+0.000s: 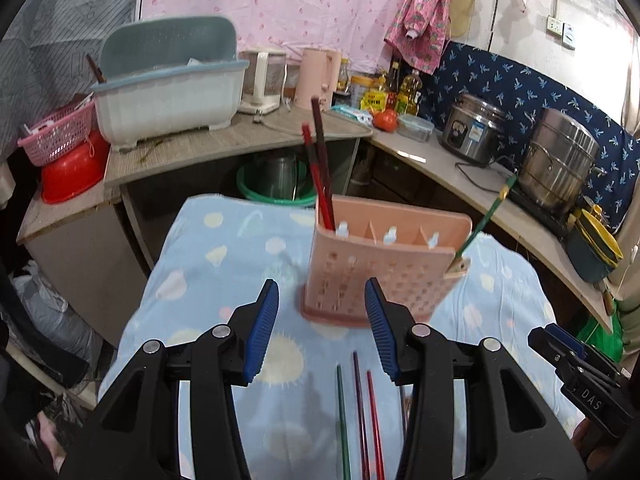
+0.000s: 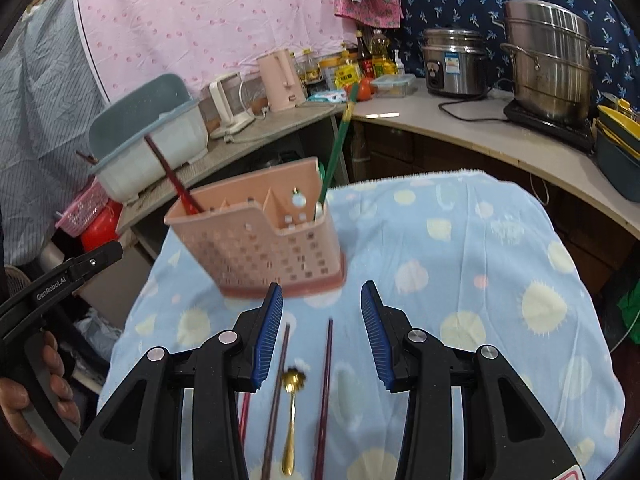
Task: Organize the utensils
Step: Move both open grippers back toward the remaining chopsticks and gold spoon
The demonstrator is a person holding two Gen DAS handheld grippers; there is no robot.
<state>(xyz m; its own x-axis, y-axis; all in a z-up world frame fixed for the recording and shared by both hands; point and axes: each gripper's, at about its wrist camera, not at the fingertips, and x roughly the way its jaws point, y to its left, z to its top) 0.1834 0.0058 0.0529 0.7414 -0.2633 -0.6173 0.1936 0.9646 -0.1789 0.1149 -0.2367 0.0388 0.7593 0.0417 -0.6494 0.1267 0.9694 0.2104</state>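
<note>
Your pink utensil holder (image 1: 382,268) stands mid-cloth on the blue towel (image 1: 224,248), whose far edge drops toward the counter (image 1: 248,140); bare cloth lies open to its right; your left gripper (image 1: 322,328) tilts down, jaws parted and empty, over three loose chopsticks (image 1: 360,408); your right gripper (image 2: 322,330) does likewise, holding nothing; only its view shows the gold spoon (image 2: 291,412) between two dark chopsticks (image 2: 326,380).
</note>
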